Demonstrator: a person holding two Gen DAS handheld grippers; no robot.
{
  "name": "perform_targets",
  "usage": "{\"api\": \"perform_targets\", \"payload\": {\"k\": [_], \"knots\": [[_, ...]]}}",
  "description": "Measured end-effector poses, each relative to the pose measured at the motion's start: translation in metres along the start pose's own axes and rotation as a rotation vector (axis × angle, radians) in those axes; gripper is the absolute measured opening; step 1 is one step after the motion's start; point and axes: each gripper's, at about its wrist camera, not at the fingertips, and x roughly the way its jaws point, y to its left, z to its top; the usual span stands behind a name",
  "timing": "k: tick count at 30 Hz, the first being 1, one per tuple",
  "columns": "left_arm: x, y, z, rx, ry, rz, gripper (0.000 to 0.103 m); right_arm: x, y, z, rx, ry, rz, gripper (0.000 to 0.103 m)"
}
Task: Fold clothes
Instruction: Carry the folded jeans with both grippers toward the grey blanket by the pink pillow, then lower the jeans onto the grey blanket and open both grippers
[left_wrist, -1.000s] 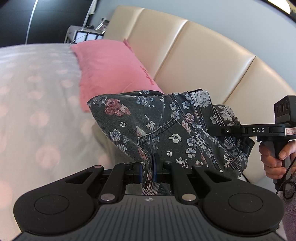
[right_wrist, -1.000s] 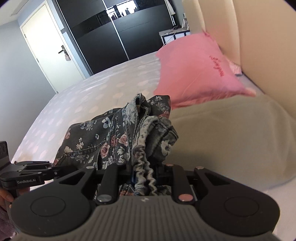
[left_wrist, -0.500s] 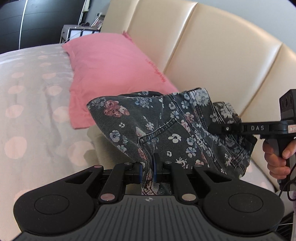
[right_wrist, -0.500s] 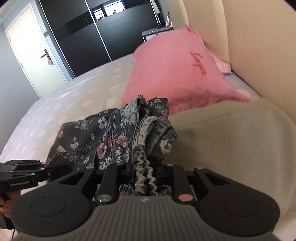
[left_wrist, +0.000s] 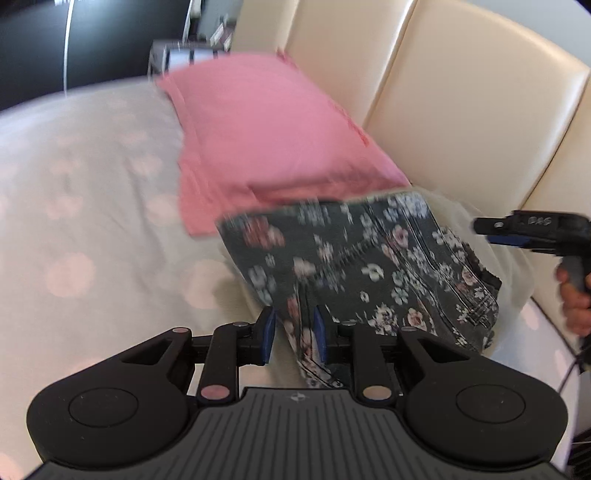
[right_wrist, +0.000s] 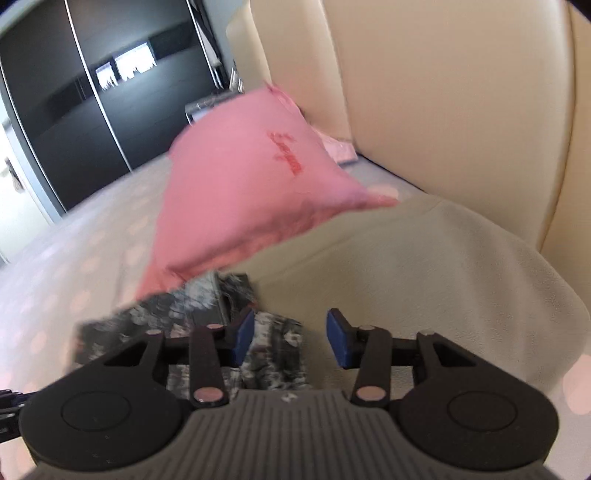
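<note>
— Where had the jeans (left_wrist: 373, 266) ended up?

— At the head end of the bed (left_wrist: 85, 206), on the beige blanket (right_wrist: 424, 266), just beside the pink pillow (left_wrist: 266, 140) and near the headboard (left_wrist: 461, 92). They looked folded into a compact bundle and laid flat, I'd say to keep them clear of the rest of the bed.

— Were the tools holding them?

— No. The left tool (left_wrist: 293, 338) had just been opening; its jaws stood narrowly apart, with a strip of cloth between them, one pad perhaps touching but nothing pinched. The right tool (right_wrist: 290, 338) had also just been opening, and wider, with a bit of hem lying between its jaws nearer one pad. In the left view it hovered off the bundle's far side, a hand (left_wrist: 574, 295) on its grip.

— Why both at once?

— My guess was that letting go together stopped the fold being dragged askew. The picture was blurred, so I couldn't judge how neat it lay.
</note>
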Motion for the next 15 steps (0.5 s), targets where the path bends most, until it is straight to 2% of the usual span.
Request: {"api": "perform_targets", "payload": {"k": [2, 4, 5, 8, 9, 10, 11, 15], "knots": [[-0.013, -0.001, 0.004, 0.011, -0.052, 0.000, 0.019, -0.010, 0.007, -0.006, -0.040, -0.001, 0.051, 0.038], [-0.018, -0.007, 0.008, 0.019, -0.075, -0.007, 0.019, -0.018, 0.016, -0.015, -0.082, 0.002, 0.089, 0.026], [-0.016, -0.011, 0.010, 0.023, -0.077, 0.003, 0.019, -0.018, 0.021, -0.020, -0.087, 0.012, 0.104, 0.025], [-0.003, -0.024, 0.008, 0.040, -0.028, 0.010, 0.019, -0.006, 0.035, -0.039, -0.135, 0.088, 0.123, 0.024], [0.003, -0.028, 0.004, 0.060, -0.002, 0.007, 0.019, 0.001, 0.038, -0.047, -0.175, 0.106, 0.084, 0.022], [0.009, -0.032, -0.001, 0.082, 0.021, 0.008, 0.019, 0.009, 0.036, -0.053, -0.180, 0.116, 0.038, 0.013], [0.016, -0.035, -0.007, 0.108, 0.037, 0.020, 0.019, 0.018, 0.033, -0.060, -0.185, 0.125, -0.008, 0.008], [0.043, -0.036, -0.021, 0.129, 0.094, 0.064, 0.019, 0.037, 0.009, -0.068, -0.074, 0.140, 0.009, 0.000]]}}
